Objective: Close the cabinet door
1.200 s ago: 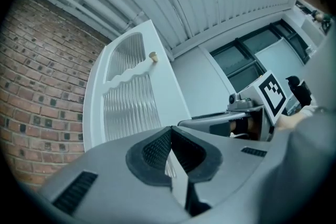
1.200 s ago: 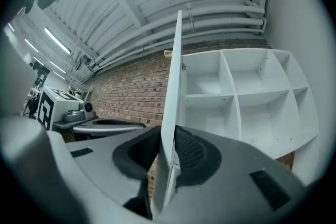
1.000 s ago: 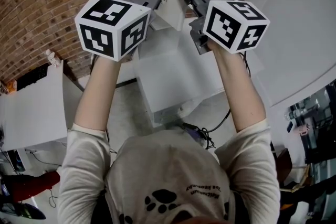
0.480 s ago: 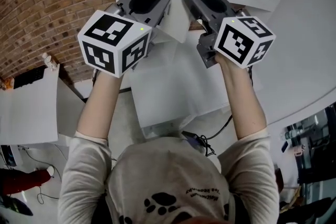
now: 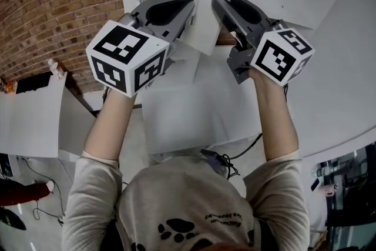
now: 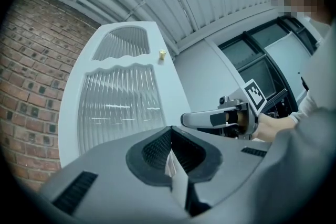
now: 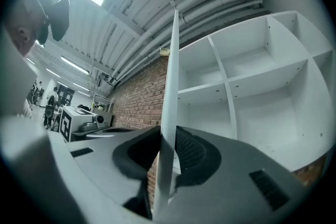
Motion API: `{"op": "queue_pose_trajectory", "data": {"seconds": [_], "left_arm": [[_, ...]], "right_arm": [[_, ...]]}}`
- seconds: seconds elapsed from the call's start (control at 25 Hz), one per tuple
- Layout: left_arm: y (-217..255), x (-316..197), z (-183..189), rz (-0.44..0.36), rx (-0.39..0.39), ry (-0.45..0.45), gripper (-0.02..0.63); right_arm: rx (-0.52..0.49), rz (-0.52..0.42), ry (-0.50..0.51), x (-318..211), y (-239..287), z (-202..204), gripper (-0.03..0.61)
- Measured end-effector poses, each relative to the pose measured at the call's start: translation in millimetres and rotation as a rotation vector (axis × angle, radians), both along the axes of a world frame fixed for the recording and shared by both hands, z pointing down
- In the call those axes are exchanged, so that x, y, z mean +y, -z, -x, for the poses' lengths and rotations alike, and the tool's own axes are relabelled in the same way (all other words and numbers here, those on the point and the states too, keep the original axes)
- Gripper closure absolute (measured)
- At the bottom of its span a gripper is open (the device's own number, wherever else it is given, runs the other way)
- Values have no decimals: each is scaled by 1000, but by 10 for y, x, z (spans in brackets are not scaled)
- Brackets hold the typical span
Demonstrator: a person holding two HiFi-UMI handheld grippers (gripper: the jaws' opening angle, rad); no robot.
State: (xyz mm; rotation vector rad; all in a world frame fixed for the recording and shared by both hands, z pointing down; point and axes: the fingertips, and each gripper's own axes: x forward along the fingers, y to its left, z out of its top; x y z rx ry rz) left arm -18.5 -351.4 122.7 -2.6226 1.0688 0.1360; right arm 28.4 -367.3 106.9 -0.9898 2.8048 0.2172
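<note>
The door stands swung wide off the cabinet. The right gripper pinches its free edge. The left gripper, jaws pressed together and empty, faces its ribbed front. The panel looks stiff and light with fragile glass, so grip the frame by the knob.

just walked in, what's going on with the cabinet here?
A person is working a cabinet door with two handheld claws. The right claw is clamped on the door's edge, with the open shelves beside it. The left claw is shut and empty, in front of the door's ribbed face. The door stands open, not yet closed.
</note>
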Motion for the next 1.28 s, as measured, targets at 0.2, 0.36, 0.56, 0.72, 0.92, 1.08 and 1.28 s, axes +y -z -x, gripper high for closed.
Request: {"op": "queue_pose_trajectory", "data": {"seconds": [0.2, 0.36, 0.56, 0.72, 0.92, 1.08, 1.28], "left_arm": [[-19, -201, -95, 4, -1, 46, 604], [-95, -398, -186, 15, -4, 90, 604], [-65, -617, -275, 33, 17, 155, 604], [-78, -741, -361, 42, 25, 202, 604], [-125, -876, -376, 51, 28, 271, 604], [-82, -995, -396, 48, 30, 302, 604], [-52, -1140, -365, 66, 32, 339, 604]], "right_arm": [[-1, 3, 59, -223, 1, -124, 486], [-3, 9, 117, -419, -51, -196, 485], [7, 20, 195, -627, -3, -254, 485], [10, 18, 249, -753, 24, -318, 483], [11, 17, 320, -891, 11, -325, 483], [13, 20, 358, -1041, 46, -330, 483], [10, 31, 401, -1218, 109, -292, 483]]}}
